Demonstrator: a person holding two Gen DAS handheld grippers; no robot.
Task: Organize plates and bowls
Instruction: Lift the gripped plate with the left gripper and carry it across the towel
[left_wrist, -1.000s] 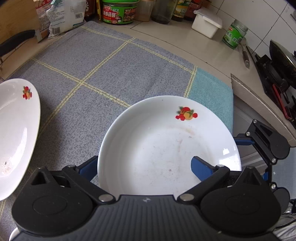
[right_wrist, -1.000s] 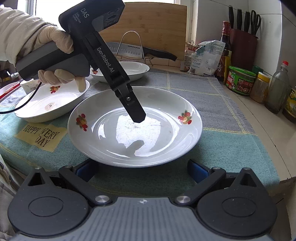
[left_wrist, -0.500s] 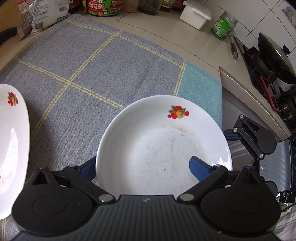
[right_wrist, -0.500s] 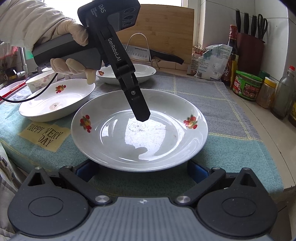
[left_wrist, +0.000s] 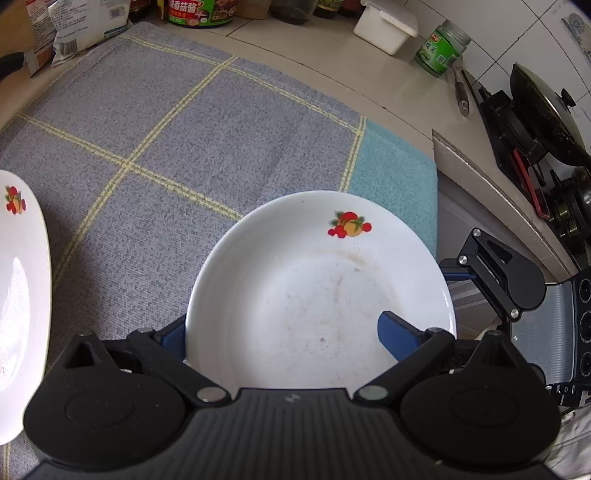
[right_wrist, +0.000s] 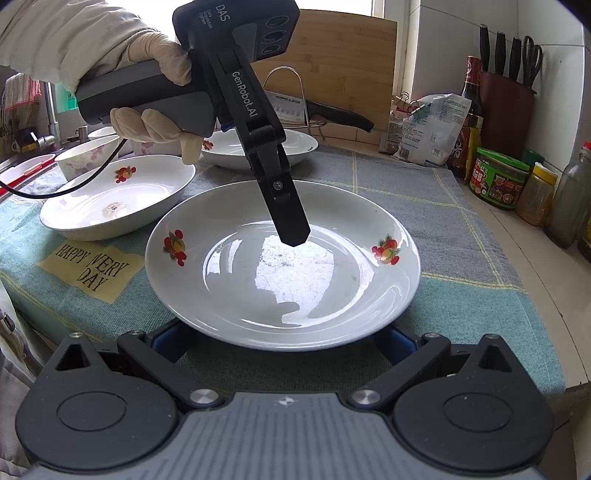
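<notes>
Plate straddled by one gripper, a slip waiting to happen

We see the left gripper (left_wrist: 282, 332) spread wide across the near rim of the white plate (left_wrist: 314, 288), one finger (right_wrist: 288, 218) inside the well and its partner outside; whether they actually pinch the rim we cannot tell. The plate lies at the corner of the blue cloth (left_wrist: 207, 140), near the counter edge. Our right gripper (right_wrist: 284, 341) waits wide apart at the opposite rim, holding nothing. We judge that glazed porcelain could slide or tip from a one-sided grip, or knock the neighbouring plate (right_wrist: 118, 195).
</notes>
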